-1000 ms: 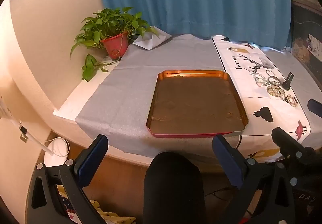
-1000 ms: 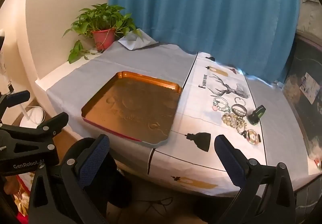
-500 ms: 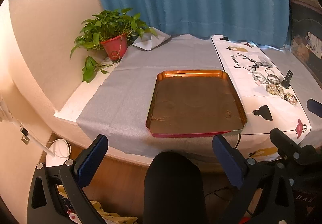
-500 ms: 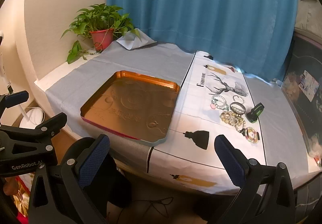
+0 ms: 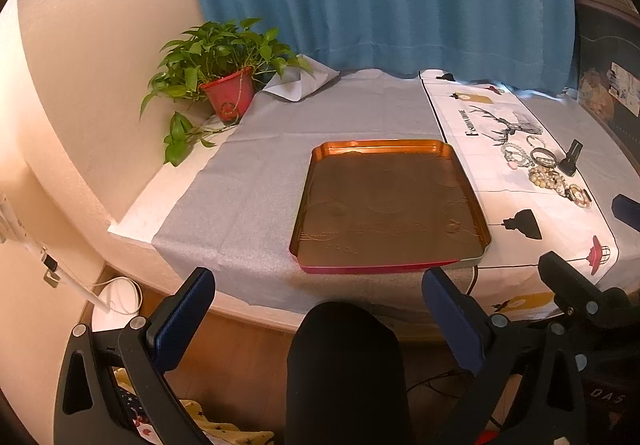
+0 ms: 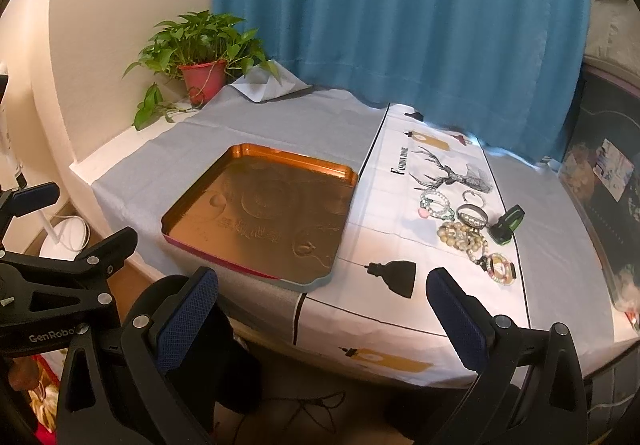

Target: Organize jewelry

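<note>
Both tools, left tool [image 5: 318, 319] and right tool [image 6: 322, 319], hang wide and empty; the tray [image 6: 192, 201] lies bare. The right should approach the bracelets [image 6: 460, 229] low, pinching one strand cleanly.

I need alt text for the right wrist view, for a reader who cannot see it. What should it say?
An empty orange tray sits on a grey-covered table, and a cluster of bracelets lies to its right on a white printed cloth. The open right gripper hovers before the table edge, holding nothing. Behind are a potted plant and a blue curtain.
</note>
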Available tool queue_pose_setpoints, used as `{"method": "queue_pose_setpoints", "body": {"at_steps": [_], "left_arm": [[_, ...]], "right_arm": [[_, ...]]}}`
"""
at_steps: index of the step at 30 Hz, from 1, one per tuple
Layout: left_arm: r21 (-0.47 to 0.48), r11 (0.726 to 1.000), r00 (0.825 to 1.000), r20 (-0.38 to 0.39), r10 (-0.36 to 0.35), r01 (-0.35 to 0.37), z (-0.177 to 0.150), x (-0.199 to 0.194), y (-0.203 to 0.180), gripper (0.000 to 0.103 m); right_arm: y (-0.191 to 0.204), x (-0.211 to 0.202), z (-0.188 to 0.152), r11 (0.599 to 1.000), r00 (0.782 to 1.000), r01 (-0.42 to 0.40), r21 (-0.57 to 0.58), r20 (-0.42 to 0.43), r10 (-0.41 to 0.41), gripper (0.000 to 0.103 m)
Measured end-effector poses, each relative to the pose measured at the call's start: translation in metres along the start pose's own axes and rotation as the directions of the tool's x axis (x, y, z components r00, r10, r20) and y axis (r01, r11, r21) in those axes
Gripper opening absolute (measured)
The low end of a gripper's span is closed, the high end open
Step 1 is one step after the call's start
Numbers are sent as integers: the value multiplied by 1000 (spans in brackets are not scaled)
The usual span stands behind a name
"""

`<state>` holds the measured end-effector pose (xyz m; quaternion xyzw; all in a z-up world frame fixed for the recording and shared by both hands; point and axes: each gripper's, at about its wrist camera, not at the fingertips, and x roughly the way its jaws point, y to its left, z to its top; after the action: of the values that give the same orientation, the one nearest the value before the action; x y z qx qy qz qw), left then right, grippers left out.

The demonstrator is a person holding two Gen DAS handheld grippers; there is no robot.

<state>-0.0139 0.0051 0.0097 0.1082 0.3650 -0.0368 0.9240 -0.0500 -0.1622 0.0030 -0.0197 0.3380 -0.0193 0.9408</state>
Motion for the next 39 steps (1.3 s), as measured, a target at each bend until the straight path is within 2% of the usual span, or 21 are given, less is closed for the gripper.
{"method": "queue_pose_setpoints", "body": {"at_steps": [39], "left_arm": [[0,1000,1000,4,4,-4,3,-1,4,103]], "right_arm": [[0,2,0,1000,1000,-1,-2,3,1,103]]}}
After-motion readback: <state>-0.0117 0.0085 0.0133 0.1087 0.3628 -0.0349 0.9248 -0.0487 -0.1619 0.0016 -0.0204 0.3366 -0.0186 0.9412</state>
